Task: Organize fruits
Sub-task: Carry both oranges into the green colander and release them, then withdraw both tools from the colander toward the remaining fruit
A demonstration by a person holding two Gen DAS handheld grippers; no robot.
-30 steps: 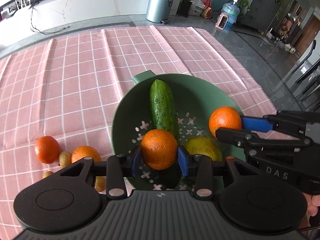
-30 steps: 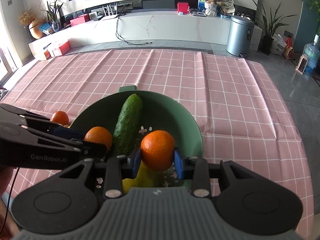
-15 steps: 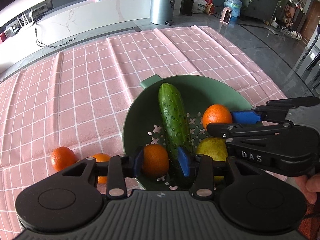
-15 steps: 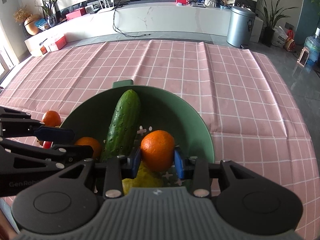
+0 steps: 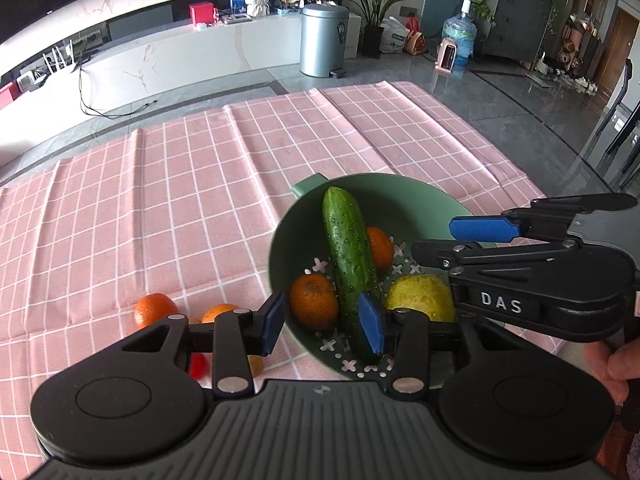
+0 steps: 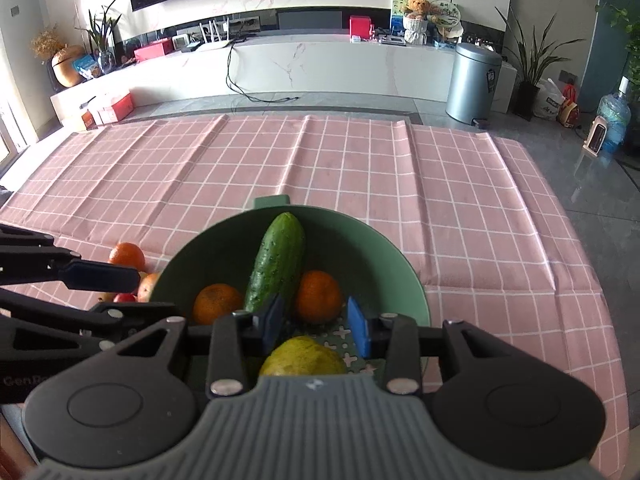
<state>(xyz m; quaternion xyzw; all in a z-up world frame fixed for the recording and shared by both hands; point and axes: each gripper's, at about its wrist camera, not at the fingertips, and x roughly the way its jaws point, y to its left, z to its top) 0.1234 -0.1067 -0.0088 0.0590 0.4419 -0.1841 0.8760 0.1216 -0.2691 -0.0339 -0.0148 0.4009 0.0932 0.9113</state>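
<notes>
Both oranges now lie in the green colander [image 5: 288,240]; left tongs [image 5: 322,322] just opened, right tongs [image 6: 316,322] apart, both empty. Next: the tangerines [image 5: 154,310] at lower left.

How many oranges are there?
4: two in the bowl, one left of the cucumber, one right; two on the cloth. More may be hidden.

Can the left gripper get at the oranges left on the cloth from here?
Probably yes. The left gripper is open and empty, and both oranges lie uncovered beside the colander, nothing between.
</notes>
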